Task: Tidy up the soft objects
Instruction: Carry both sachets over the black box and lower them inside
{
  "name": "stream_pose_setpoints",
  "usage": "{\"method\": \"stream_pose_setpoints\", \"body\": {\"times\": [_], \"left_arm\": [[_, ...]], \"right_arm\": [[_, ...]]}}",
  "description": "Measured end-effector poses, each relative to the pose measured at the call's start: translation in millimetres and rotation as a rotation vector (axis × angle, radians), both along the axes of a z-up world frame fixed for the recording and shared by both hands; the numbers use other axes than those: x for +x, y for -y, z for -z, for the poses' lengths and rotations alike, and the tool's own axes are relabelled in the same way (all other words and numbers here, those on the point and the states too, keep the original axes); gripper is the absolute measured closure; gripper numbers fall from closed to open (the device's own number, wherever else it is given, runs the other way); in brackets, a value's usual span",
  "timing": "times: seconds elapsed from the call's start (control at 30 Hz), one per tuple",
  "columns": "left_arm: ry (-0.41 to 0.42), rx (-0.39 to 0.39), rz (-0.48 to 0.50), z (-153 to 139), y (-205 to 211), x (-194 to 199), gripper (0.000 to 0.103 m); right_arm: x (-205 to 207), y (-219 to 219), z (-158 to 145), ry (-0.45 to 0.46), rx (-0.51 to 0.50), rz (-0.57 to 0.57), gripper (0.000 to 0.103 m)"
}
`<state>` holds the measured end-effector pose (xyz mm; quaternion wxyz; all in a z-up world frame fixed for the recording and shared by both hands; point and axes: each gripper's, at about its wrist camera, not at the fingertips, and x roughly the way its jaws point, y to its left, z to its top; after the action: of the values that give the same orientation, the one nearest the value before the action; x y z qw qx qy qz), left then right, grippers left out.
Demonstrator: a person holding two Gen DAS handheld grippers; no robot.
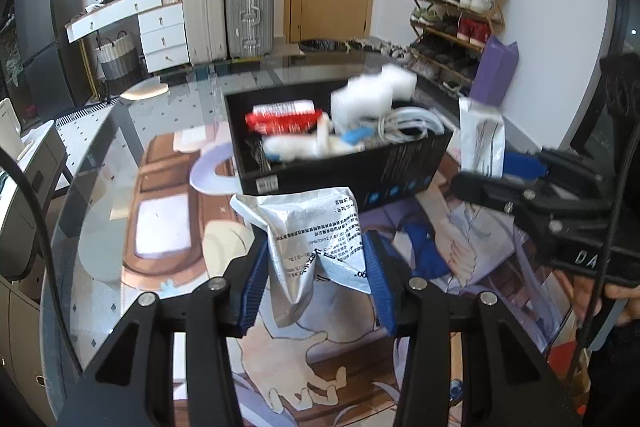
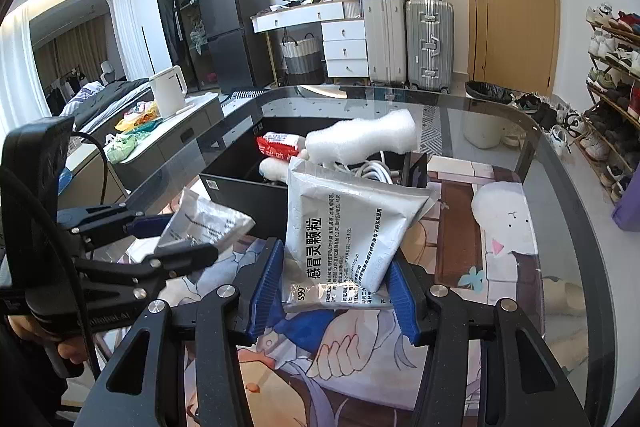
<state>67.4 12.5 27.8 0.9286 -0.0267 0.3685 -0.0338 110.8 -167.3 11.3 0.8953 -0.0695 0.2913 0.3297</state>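
Sachets, one per gripper. Your left gripper [image 1: 318, 281] is clamped on a crumpled silver sachet [image 1: 310, 243]: long axis runs roughly straight up out of the pads, top edge just in front of the near wall of the black box [image 1: 400, 167], print upside down to the camera. Your right gripper [image 2: 332, 291] is clenched on a flatter silver sachet [image 2: 344, 227]: long axis leans away from you and slightly right, top edge overlapping the box rim in view, text running lengthwise. Both sachets are held off the printed mat [image 2: 460, 347] on the glass table [image 2: 568, 187]. Box already holds a white foam piece [image 2: 364, 143], a red packet [image 2: 280, 147] and coiled white cable [image 1: 408, 127].
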Motion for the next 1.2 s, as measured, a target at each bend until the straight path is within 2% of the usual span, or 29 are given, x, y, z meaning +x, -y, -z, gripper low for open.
{"method": "stream_pose_setpoints", "body": {"times": [0.23,0.63,0.87,1.2], "left_arm": [[0.060,-0.007,-0.032,-20,-12,5,0.058],[0.137,-0.012,-0.063,-34,-22,35,0.058],[0.154,-0.023,-0.071,-34,-30,42,0.058],[0.143,-0.050,-0.078,-26,-37,53,0.058]], "right_arm": [[-4,-2,-10,0.028,0.031,-0.011,0.052],[10,-23,-23,0.049,0.054,-0.034,0.052],[20,-39,-30,0.068,0.056,-0.056,0.052],[42,-55,-19,0.065,0.014,-0.047,0.052]]}}
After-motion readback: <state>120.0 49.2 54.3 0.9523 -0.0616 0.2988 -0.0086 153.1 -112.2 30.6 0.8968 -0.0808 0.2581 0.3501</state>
